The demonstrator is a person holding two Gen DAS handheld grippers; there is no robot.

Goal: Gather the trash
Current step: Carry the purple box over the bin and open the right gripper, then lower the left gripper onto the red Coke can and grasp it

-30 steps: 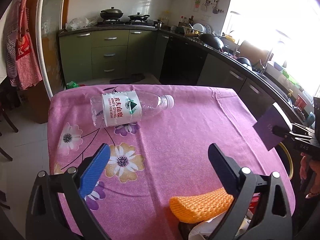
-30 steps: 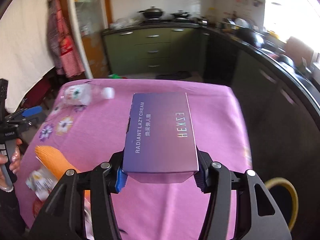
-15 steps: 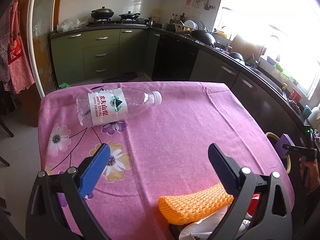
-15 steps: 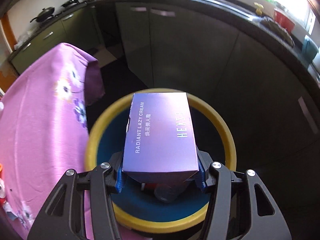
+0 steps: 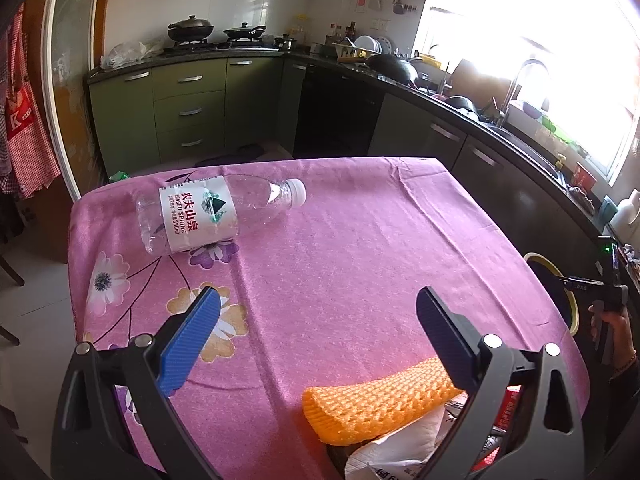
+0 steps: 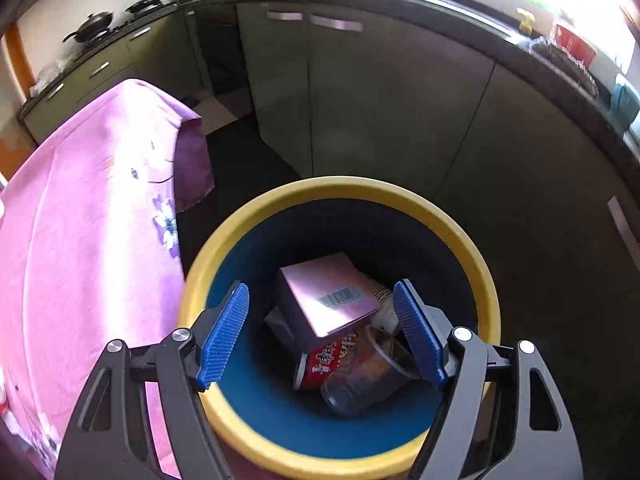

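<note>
Dropped since a moment ago: purple cream box (image 6: 328, 300), now lying in the yellow-rimmed bin (image 6: 340, 190) on a red can (image 6: 332, 360) and a clear cup (image 6: 368, 372). Right gripper (image 6: 320, 336) above the bin, jaws opening, nothing between them. Left gripper (image 5: 316, 320) spread wide and empty over the pink tablecloth (image 5: 360, 240). Release step done, probably; next, fetching the water bottle (image 5: 212, 212) or orange foam net (image 5: 380, 400).

My box (image 6: 330, 300) lies in the bin (image 6: 476, 256), atop the can (image 6: 320, 364) and cup (image 6: 368, 376); the surface (image 6: 80, 240) stands left of the bin.
</note>
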